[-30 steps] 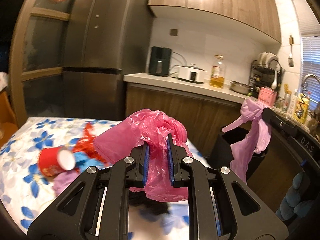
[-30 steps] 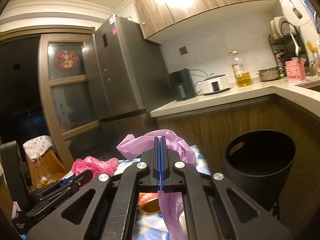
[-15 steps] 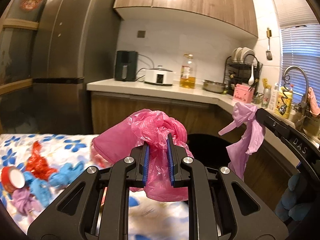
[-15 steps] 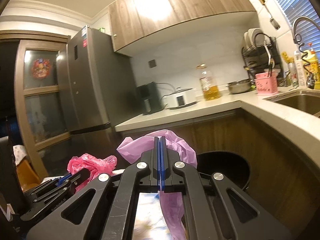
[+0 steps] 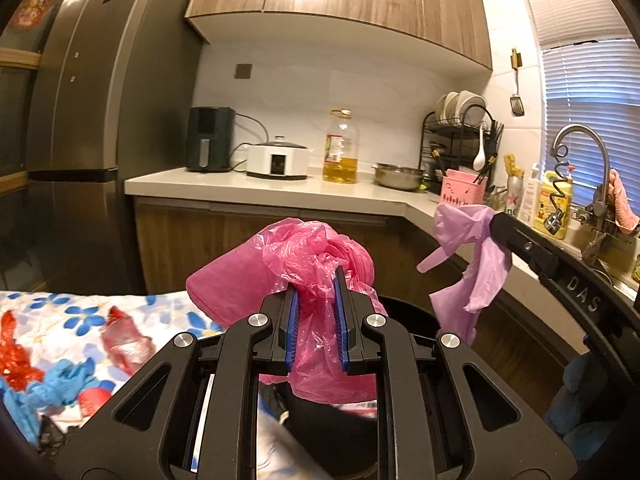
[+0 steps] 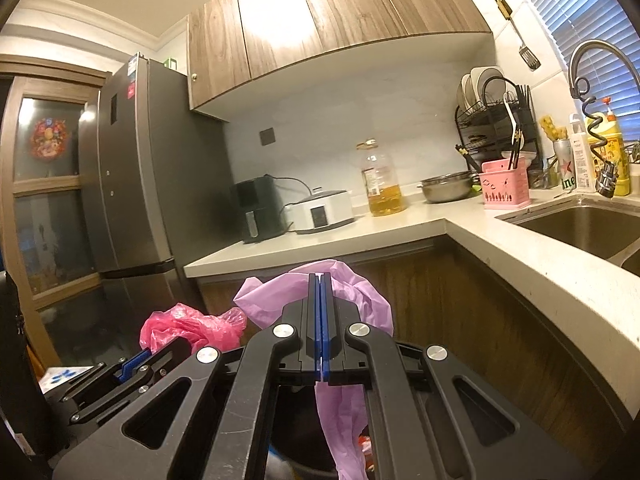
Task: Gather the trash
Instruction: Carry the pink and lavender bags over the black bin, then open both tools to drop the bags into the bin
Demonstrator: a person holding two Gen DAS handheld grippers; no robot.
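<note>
My left gripper is shut on a crumpled pink plastic bag, held up over the near rim of a black trash bin. The right gripper is shut on a thin lilac plastic bag that hangs down into the same bin. In the left wrist view the lilac bag dangles from the right gripper at the right. The right wrist view shows the pink bag and the left gripper at the lower left.
A table with a blue-flowered cloth lies at the left, strewn with red wrappers and blue scraps. A wood-fronted L-shaped counter with appliances, an oil bottle and a sink wraps behind the bin. A tall fridge stands at left.
Both grippers have swung right, away from the table and toward the counter corner. The bin now sits right under both bags. The red cup has left the left wrist view. Both grips are unchanged.
</note>
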